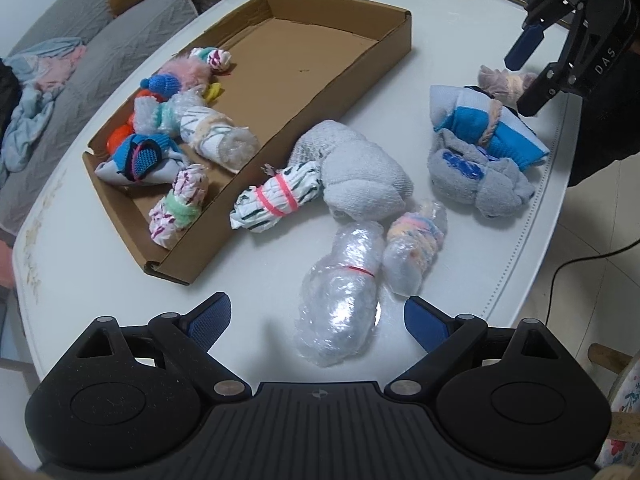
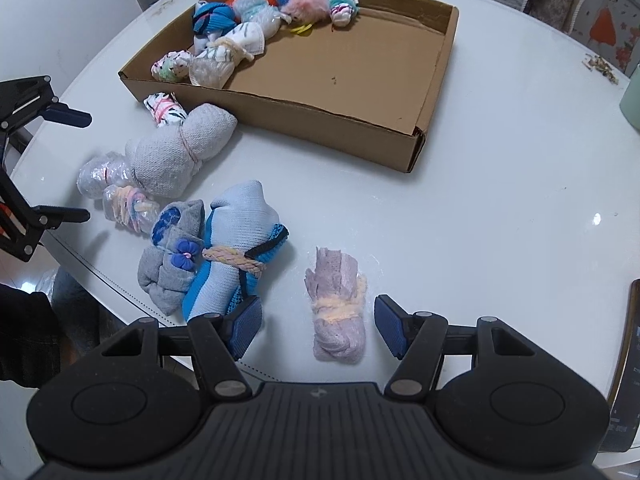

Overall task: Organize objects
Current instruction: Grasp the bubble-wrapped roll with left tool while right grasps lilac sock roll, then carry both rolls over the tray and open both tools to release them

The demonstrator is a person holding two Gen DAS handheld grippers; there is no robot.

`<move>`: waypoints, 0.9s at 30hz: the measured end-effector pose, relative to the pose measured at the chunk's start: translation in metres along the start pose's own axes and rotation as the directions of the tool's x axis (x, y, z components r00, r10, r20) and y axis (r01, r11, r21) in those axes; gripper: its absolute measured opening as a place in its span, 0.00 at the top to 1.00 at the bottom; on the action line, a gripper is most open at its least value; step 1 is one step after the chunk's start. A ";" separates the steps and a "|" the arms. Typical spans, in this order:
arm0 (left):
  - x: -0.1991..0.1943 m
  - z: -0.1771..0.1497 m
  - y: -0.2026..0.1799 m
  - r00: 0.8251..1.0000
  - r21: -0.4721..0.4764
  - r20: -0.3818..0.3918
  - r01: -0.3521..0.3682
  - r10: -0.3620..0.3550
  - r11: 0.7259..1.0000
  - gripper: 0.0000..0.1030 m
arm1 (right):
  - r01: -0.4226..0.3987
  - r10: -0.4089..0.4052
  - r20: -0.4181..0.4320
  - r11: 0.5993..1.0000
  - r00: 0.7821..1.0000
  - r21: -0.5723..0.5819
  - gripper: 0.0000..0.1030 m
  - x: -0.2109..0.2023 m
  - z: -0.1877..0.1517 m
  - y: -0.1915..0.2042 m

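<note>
Nearest the left wrist camera, the left gripper stands spread wide with nothing pressed between its blue pads; a clear bubble-wrap bundle tied with a red band lies in the gap, untouched as far as I can tell. Nearest the right wrist camera, the right gripper is likewise released, its pads flanking a lilac sock roll bound with pale yellow yarn, with a sliver of table showing on each side of it.

My reading is that the sorting is roughly half done. The cardboard tray, at about eleven o'clock in the left view, already holds a cluster of rolled bundles crowded into its near-left end, among them a blue knitted piece and a pink fluffy one; the far end of the tray floor is bare.

Left on the white table: a white striped roll with a pink band touching a large pale-grey towel roll at twelve o'clock; a small plastic-wrapped pastel roll at one o'clock, just beside the bubble-wrap bundle; and at two o'clock a grey sock bundle against a white-and-blue sock bundle.

All are soft, squashy rolls held by bands, likely to give under the pads.
</note>
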State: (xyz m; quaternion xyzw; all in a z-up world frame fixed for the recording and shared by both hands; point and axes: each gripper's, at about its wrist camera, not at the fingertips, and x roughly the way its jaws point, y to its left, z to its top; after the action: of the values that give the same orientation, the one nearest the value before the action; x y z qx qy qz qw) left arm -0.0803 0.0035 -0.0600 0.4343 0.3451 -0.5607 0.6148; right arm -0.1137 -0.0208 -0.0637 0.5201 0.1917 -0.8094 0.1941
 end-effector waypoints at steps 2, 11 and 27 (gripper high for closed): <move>0.002 0.001 0.000 1.000 0.002 0.004 0.007 -0.007 1.000 0.08 | 0.006 -0.006 -0.008 1.000 1.000 0.000 0.45 0.002 0.000 -0.001; 0.024 0.004 0.002 0.997 0.012 -0.009 0.073 -0.073 0.997 0.37 | 0.020 -0.020 -0.045 1.000 0.999 -0.016 0.68 0.012 0.000 -0.001; -0.012 0.010 0.023 0.995 -0.049 0.048 0.094 -0.091 0.994 0.62 | -0.013 0.013 0.017 1.000 1.000 0.013 0.76 -0.014 -0.002 -0.008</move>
State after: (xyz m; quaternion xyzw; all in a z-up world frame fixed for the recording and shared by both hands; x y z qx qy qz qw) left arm -0.0601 -0.0009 -0.0420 0.3892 0.3648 -0.5894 0.6067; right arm -0.1106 -0.0109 -0.0507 0.5156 0.1812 -0.8138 0.1976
